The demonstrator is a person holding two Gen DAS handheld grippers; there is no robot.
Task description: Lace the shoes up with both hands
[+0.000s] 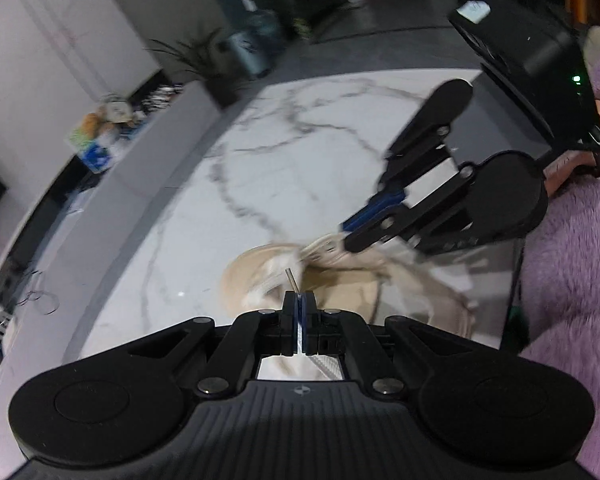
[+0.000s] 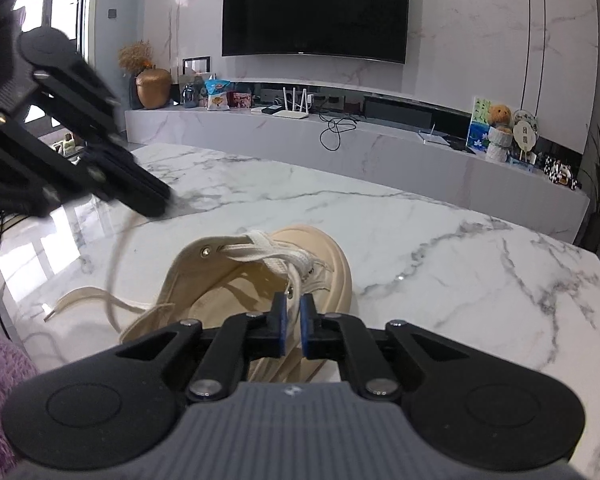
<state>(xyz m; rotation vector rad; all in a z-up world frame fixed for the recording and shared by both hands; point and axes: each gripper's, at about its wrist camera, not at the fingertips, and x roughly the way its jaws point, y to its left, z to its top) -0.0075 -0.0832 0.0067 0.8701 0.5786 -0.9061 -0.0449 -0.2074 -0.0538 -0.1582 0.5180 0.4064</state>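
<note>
A beige shoe (image 2: 320,256) with white laces (image 2: 276,254) lies on the marble table (image 2: 440,248). My left gripper (image 1: 299,295) is shut on a lace end; the lace's aglet (image 1: 291,278) sticks out past the fingertips, above the shoe (image 1: 256,276). It also shows in the right wrist view (image 2: 156,204), blurred, with the lace looping down from it. My right gripper (image 2: 293,300) is slightly open just above the shoe's eyelets with a lace strand between the pads. In the left wrist view it (image 1: 346,236) reaches down onto the laces.
A loose lace end (image 2: 72,300) lies on the table left of the shoe. A TV console (image 2: 340,136) with clutter and a wall television (image 2: 316,8) stand behind. A purple fleece sleeve (image 1: 572,280) is at the right.
</note>
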